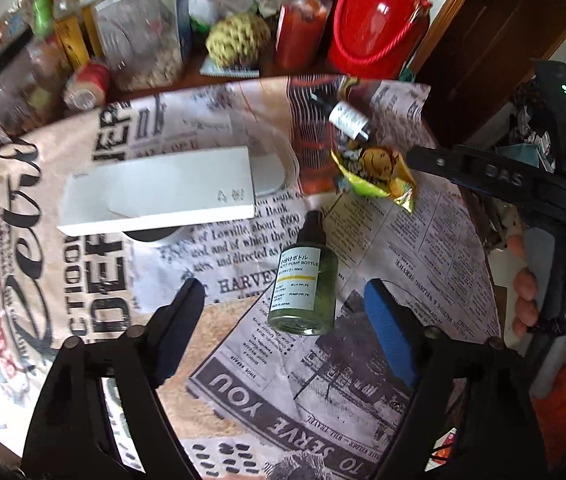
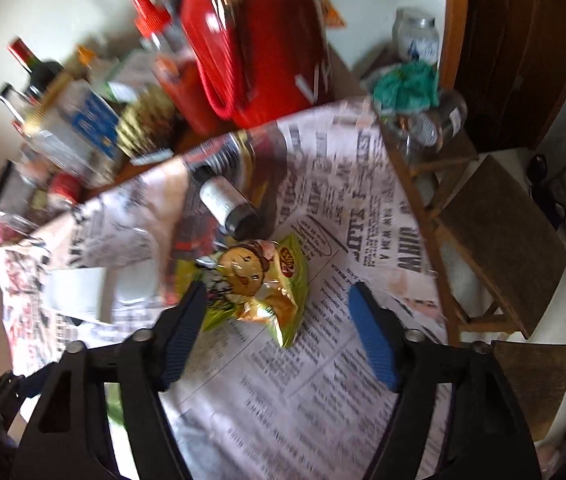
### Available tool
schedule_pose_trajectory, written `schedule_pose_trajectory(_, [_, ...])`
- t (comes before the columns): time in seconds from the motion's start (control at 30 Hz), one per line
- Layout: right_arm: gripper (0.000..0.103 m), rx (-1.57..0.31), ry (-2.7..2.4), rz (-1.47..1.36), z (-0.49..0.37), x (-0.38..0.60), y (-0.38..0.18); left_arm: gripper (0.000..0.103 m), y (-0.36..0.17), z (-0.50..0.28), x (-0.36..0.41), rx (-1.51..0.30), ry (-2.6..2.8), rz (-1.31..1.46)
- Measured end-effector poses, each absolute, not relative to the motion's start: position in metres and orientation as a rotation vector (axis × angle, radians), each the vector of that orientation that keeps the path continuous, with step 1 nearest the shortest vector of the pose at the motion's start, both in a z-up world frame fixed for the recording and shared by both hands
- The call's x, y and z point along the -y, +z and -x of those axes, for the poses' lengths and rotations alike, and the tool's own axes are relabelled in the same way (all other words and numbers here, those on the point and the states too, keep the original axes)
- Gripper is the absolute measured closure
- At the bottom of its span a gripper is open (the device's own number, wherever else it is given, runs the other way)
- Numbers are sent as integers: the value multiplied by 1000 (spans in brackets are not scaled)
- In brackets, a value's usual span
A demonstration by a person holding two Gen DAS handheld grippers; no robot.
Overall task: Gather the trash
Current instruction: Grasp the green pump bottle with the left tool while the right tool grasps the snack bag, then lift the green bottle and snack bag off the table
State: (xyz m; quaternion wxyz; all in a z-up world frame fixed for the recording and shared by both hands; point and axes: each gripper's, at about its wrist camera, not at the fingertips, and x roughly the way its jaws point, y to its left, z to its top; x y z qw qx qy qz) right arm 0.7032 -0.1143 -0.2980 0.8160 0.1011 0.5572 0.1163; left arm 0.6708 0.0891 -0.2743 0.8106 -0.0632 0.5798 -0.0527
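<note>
A crumpled yellow-green snack wrapper (image 2: 259,280) with a cartoon face lies on the newspaper-print tablecloth (image 2: 323,360). My right gripper (image 2: 279,288) hangs over it with its jaws apart; the left pad's tip meets the wrapper's edge and the right pad is clear of it. In the left wrist view the same wrapper (image 1: 375,176) sits beyond a small green pump bottle (image 1: 303,284) that lies on its side. My left gripper (image 1: 283,286) straddles that bottle, open, with both pads off it. A small dark bottle (image 1: 349,118) with a white label lies past the wrapper.
A flat white box (image 1: 159,192) rests on a round tin (image 1: 151,236) at the left. The table's back is crowded with a red jug (image 1: 379,20), a sauce bottle (image 1: 303,20), jars and boxes. A wicker-seat chair (image 2: 499,248) stands past the table's right edge.
</note>
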Motion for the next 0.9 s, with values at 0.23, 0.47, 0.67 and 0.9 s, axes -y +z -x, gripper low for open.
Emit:
schedule_pose_trajectory(0.23, [55, -1222, 227, -205, -711, 108, -318, 43, -298, -682, -82, -1280, -165, 142])
schedule_pose_trajectory(0.47, [56, -1153, 211, -94, -706, 90, -318, 53, -307, -689, -81, -1288, -184, 171])
schedule_pose_trajectory(0.67, [91, -1169, 253, -106, -700, 90, -318, 61, -316, -692, -77, -1307, -179, 186])
schedule_pose_trajectory(0.9, [97, -1168, 300, -118, -676, 101, -308, 62, -301, -679, -82, -1278, -138, 229])
